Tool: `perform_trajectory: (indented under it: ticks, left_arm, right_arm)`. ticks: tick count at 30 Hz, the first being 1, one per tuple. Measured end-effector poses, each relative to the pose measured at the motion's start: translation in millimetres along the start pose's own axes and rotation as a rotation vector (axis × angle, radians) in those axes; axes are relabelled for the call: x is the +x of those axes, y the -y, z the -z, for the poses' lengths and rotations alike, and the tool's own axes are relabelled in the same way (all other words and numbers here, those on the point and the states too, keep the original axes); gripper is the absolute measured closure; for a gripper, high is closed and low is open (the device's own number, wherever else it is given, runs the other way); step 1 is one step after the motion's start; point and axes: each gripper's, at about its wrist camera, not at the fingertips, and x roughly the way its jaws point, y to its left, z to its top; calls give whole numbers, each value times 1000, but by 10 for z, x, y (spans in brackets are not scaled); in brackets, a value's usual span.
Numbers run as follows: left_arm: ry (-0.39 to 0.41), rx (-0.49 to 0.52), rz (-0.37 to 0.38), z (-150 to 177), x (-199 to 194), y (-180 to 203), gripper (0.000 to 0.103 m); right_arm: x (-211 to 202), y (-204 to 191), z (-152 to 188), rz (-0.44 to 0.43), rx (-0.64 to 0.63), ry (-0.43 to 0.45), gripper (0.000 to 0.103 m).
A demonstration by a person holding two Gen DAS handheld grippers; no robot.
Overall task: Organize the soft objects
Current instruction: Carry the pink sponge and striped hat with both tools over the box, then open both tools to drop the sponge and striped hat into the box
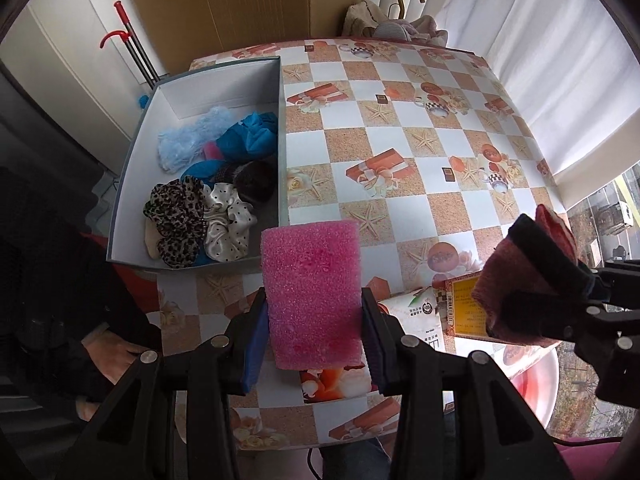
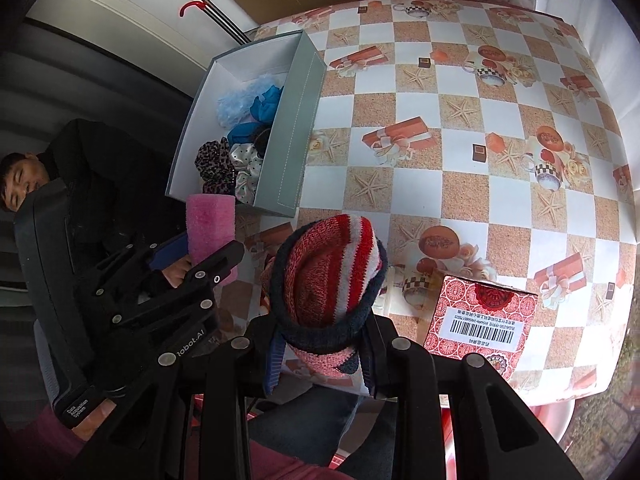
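the grey box [image 1: 282,128] sits at the table's left edge, open-topped, its near wall just ahead of the left gripper [image 1: 314,332]; the far half of its floor is bare. right of the box, the tablecloth [image 1: 400,152] is open across most of its width. a red patterned carton [image 2: 484,316] stands near the table's front edge, just right of the right gripper [image 2: 320,344]. left gripper clamped on the pink sponge [image 1: 312,292], a rectangular porous block held upright, both blue pads pressed to its sides, above the table's near edge. right gripper clenched on a knitted sock [image 2: 328,280], red, white and pink stripes with a dark navy cuff, bunched into a rounded lump above the table. in the box: leopard-print scrunchie [image 1: 176,220], cream polka-dot scrunchie [image 1: 228,220], blue cloth [image 1: 252,136], pale blue fluffy piece [image 1: 188,144], dark item [image 1: 256,180]. checkered cloth with starfish and gift prints. white curtain [image 1: 540,60] at right, cardboard panel [image 1: 248,0] behind.
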Motion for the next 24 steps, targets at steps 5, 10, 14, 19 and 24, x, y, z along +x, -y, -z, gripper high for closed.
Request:
perform_trajectory:
  ticks: [5, 10, 14, 19, 24]
  left_arm:
    - [3, -64, -15, 7, 30, -261, 57]
    - [14, -119, -44, -145, 108, -556, 57]
    - [15, -160, -70, -368, 231, -823, 57]
    - [52, -195, -88, -653, 321, -1104, 56]
    - [110, -201, -159, -783, 271, -1241, 17]
  right_arm:
    - [99, -260, -126, 19, -73, -14, 71]
    - [255, -519, -417, 14, -133, -26, 71]
    - [404, -730, -815, 13, -166, -27, 71]
    - [544, -1024, -1384, 15, -198, 1, 71]
    - [655, -1212, -1761, 8, -213, 27, 44]
